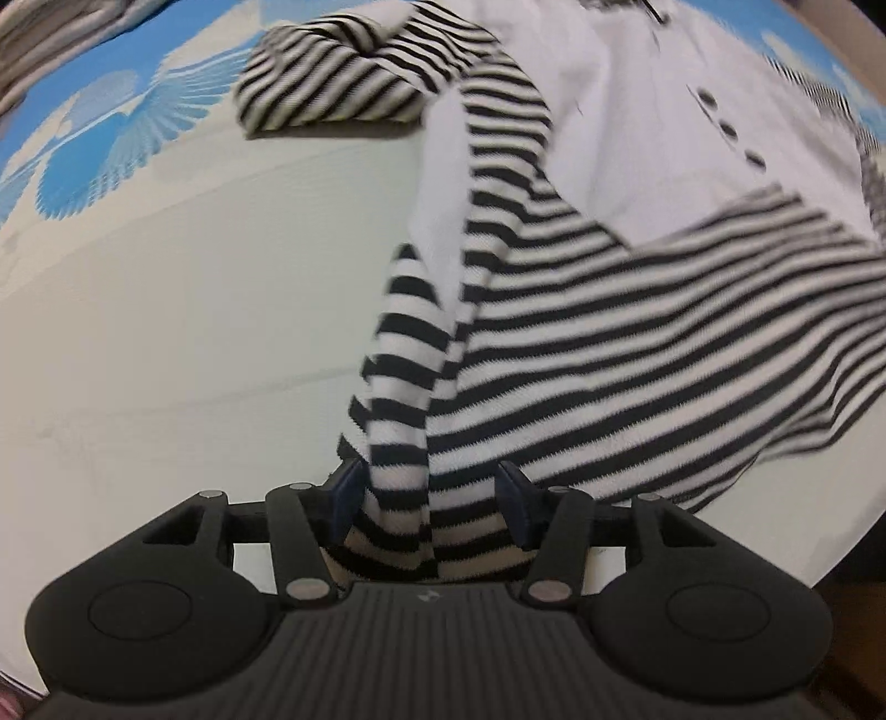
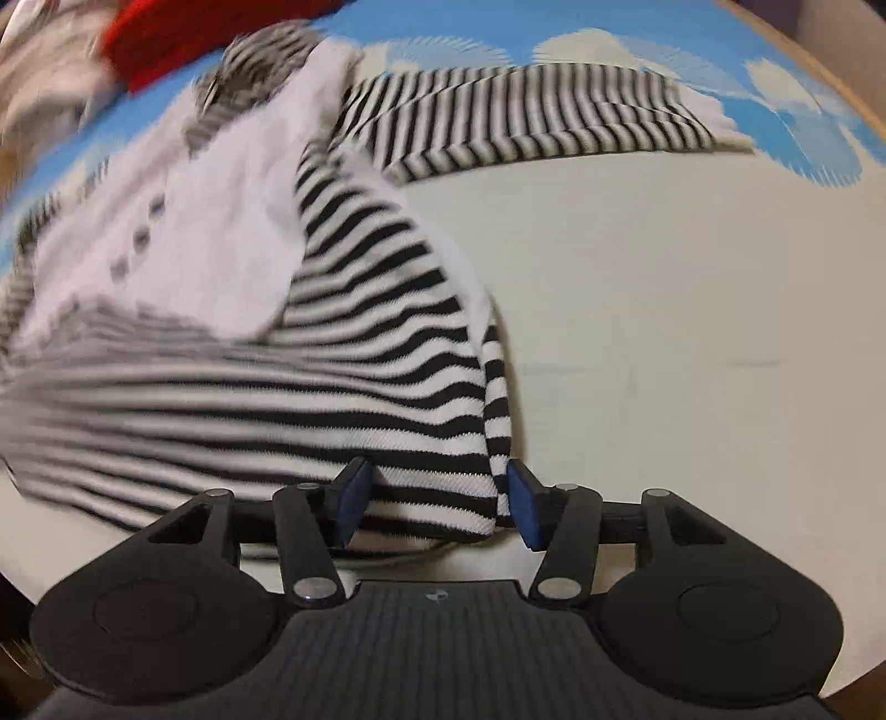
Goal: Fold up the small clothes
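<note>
A small black-and-white striped garment with a white front panel and dark buttons lies on the pale bed surface. My left gripper has the garment's striped hem corner between its blue pads, with a visible gap between the pads. A striped sleeve lies bunched at the far left. In the right wrist view the same garment shows, and my right gripper has the opposite hem corner between its blue pads, which also stand apart. The other sleeve lies stretched out beyond.
The bedsheet is pale with a blue fan pattern at the far side. A red item and other cloth lie at the upper left of the right wrist view. A wooden edge runs at the upper right.
</note>
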### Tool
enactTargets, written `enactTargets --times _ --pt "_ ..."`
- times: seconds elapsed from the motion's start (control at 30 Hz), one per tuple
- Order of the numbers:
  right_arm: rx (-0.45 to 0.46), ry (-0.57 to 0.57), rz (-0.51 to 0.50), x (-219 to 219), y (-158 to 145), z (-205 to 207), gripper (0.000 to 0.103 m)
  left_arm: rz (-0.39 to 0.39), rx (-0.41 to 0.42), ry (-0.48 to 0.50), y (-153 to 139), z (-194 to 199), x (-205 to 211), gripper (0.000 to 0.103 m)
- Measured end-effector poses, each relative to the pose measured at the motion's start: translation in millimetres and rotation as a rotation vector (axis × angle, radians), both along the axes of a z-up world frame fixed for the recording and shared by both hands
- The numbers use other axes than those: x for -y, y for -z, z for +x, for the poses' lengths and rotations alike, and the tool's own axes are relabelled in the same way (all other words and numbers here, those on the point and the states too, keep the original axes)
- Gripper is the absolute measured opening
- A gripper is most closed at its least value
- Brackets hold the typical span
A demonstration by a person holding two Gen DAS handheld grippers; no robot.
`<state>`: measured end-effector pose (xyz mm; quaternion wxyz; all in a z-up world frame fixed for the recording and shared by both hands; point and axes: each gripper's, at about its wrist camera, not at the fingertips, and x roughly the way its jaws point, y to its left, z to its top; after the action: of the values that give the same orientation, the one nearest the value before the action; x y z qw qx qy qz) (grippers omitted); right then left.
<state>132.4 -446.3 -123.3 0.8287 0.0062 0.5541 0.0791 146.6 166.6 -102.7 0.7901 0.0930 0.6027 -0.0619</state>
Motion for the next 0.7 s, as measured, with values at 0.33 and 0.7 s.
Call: enactTargets --times 0.33,0.7 --pt "0.004 -0.008 -0.098 3 0 -4 0.062 0.02 0.035 0.079 -4 -7 5 0.005" --pt "0.328 0.027 0.543 38 -89 -26 0.01 -0.522 0.387 -0.022 -97 -39 -46 0.002"
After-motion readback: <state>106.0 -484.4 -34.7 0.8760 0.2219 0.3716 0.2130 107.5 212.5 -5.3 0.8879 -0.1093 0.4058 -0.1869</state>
